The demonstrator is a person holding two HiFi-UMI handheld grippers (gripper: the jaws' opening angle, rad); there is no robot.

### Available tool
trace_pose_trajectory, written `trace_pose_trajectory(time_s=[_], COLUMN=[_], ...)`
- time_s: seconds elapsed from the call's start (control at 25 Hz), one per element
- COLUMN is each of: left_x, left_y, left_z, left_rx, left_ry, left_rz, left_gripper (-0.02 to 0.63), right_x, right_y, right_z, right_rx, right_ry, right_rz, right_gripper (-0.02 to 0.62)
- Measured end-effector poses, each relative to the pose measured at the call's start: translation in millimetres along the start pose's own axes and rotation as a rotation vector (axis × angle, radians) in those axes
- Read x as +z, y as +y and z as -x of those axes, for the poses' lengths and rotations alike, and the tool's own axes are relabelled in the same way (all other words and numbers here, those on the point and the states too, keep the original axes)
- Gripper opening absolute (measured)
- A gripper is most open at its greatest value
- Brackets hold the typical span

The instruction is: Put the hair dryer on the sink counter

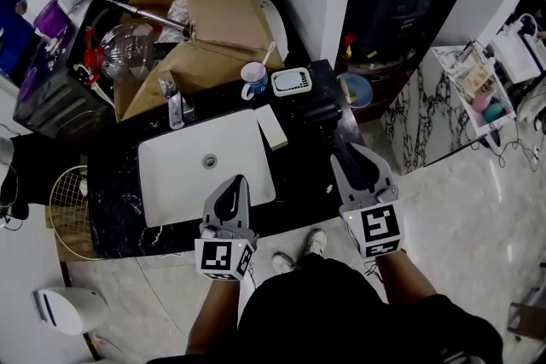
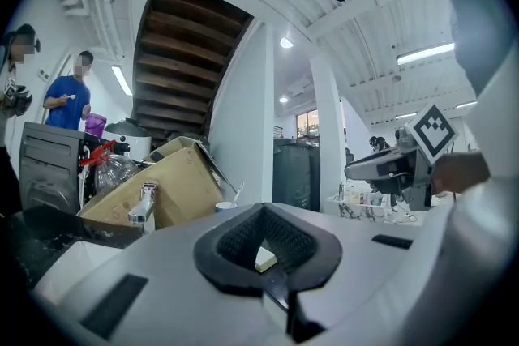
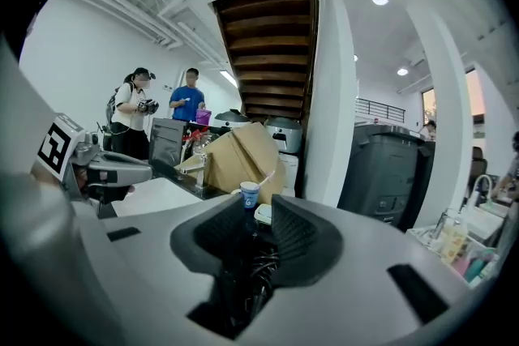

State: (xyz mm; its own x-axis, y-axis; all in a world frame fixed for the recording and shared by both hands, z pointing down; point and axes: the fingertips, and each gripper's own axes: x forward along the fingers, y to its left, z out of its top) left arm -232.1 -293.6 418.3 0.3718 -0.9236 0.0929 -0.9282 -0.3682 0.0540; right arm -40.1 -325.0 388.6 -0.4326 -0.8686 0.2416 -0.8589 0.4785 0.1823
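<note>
1. At three o'clock from the white basin (image 1: 179,175), over the black sink counter (image 1: 119,183), is the hair dryer (image 1: 318,112). It is dark against dark stone, so its outline is hard to trace. I cannot tell whether it rests on the counter or hangs just above it.
2. The right gripper (image 1: 354,159) comes in from six o'clock. Its jaws are narrow and closed on a black part of the hair dryer, with loops of cord bunched between the pads in the right gripper view.
3. The left gripper (image 1: 236,183) is over the basin's front edge, its jaws together and holding nothing.
4. The shell is probably stiff, smooth plastic, moderately heavy and weighted towards the barrel, so it may pivot or slip in a loose pinch.
5. The cord is soft and springy, and a grip on the cord alone would let the body swing. The handle close to the barrel looks like the safest hold.
6. The trailing cord could catch the cup (image 1: 253,79) at eleven o'clock from the dryer.
</note>
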Motion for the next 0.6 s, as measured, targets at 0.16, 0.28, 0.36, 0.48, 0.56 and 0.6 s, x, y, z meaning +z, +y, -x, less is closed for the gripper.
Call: trace_pose_trajectory(time_s=[0.16, 0.28, 0.36, 0.48, 0.56, 0.6], left_x=[-0.4, -1.9, -2.8, -4.7, -5.6, -5.8], left_y=[-1.9, -2.9, -2.6, -3.2, -4.4, -5.0], left_z=[0.2, 0.1, -0.2, 1.2, 3.1, 3.8], left_rx=[-0.007, -0.010, -0.008, -0.004, -0.004, -0.004], left_ry=[0.004, 0.009, 0.010, 0.011, 0.012, 0.012], left_rz=[-0.001, -0.003, -0.002, 0.000, 0.001, 0.002], left_gripper=[-0.006, -0.006, -0.006, -0.006, -0.006, -0.006], right_x=[1.1, 0.5, 0.8, -0.9, -3.6, -4.7], right_y=[8.3, 19.1, 26.3, 32.1, 31.0, 29.3], right_z=[5.7, 6.4, 5.0, 5.5, 7.0, 7.9], right_rx=[-0.026, -0.019, 0.000, 0.014, 0.009, 0.005], right_ry=[-0.038, -0.055, -0.066, -0.059, -0.054, -0.053], right_rz=[0.004, 0.016, 0.033, 0.045, 0.042, 0.043], right_gripper=[0.031, -0.002, -0.002, -0.003, -0.002, -0.002])
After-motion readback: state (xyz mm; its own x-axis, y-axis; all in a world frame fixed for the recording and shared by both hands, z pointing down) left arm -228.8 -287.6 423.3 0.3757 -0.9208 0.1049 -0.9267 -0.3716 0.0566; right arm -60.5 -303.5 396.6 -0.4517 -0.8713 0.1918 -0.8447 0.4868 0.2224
